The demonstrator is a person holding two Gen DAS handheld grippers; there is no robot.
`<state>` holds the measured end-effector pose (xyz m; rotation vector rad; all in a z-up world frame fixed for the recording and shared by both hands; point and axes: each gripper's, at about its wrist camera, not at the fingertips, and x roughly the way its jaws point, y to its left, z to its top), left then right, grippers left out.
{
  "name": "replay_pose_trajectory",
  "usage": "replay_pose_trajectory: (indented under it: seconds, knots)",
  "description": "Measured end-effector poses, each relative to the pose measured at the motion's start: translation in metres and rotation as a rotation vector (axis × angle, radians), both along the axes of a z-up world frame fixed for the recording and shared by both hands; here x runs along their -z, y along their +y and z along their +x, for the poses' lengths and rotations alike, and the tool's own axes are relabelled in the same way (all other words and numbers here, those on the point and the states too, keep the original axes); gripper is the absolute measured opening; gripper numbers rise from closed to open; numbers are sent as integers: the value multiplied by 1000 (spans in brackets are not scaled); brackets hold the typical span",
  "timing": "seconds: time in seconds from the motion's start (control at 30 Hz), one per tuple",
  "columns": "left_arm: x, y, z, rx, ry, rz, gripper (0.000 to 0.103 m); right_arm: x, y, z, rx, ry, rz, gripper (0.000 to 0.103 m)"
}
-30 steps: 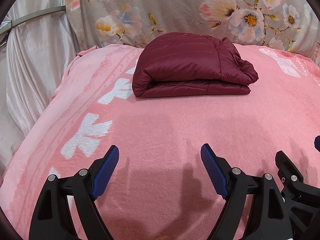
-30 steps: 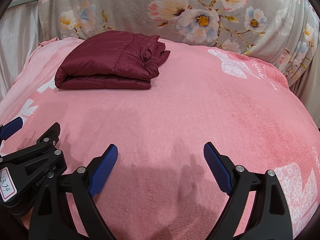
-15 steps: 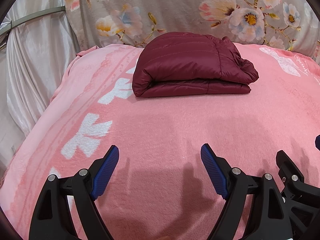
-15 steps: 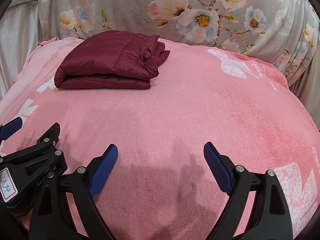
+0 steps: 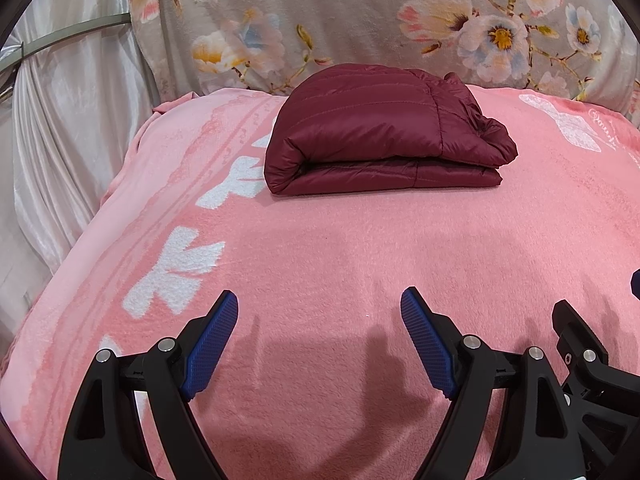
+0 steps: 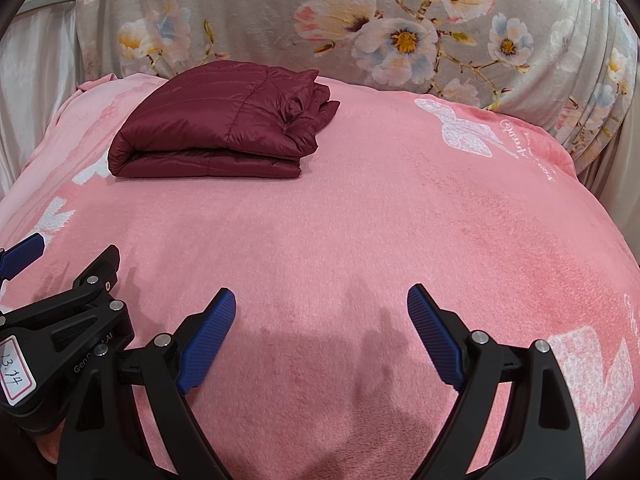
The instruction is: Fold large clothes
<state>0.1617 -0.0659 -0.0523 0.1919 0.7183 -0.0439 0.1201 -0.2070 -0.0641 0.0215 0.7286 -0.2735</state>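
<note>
A dark red puffy jacket (image 5: pixel 384 136) lies folded on a pink blanket (image 5: pixel 360 248). It is folded into a neat, thick bundle with 2 main layers, 1 on top of the other. The round folded edge faces left and the bunched, loose ends stick out on the right. The jacket sits near the far end of the blanket, close to a gray blanket with big flowers (image 5: pixel 360 12) that stands up behind it. From the right wrist camera the jacket (image 6: pixel 224 128) is at the far left side of the pink blanket (image 6: pixel 380 232).

The pink blanket has white bow shapes (image 5: pixel 176 268) along its left side and a white butterfly shape (image 6: pixel 464 128) with small curly writing next to it on the far right. The writing is too small to read.

The left gripper (image 5: pixel 320 308) is held low over the near part of the pink blanket. Its 2 blue pads (image 5: pixel 212 340) are wide apart and nothing is between them. The right gripper (image 6: pixel 322 306) is just beside it, also over the near part of the blanket. Its blue pads (image 6: pixel 206 340) are wide apart too, with only bare blanket showing between them. Both grippers are well apart from the jacket and do not touch it.

A white label (image 6: pixel 14 376) with handwritten numbers, maybe 13.14, is stuck on the side of the left gripper. A shiny white curtain (image 5: pixel 60 120) hangs at the far left.
</note>
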Motion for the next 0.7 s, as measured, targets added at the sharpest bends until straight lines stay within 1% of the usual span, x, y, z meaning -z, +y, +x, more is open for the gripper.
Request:
replay_pose_trajectory:
  seconds: [0.37, 0.5, 0.6, 0.7]
  knots:
    - [1, -2, 0, -1, -2, 3, 79, 0, 0, 0, -1, 0, -1, 85]
    - [-1, -1, -1, -2, -6, 9, 78, 0, 0, 0, 0, 2, -2, 85]
    - [0, -2, -2, 4, -6, 19, 74, 0, -1, 0, 2, 4, -9, 85]
    - [-1, 1, -1, 6, -10, 25, 73, 0, -1, 0, 2, 3, -8, 85]
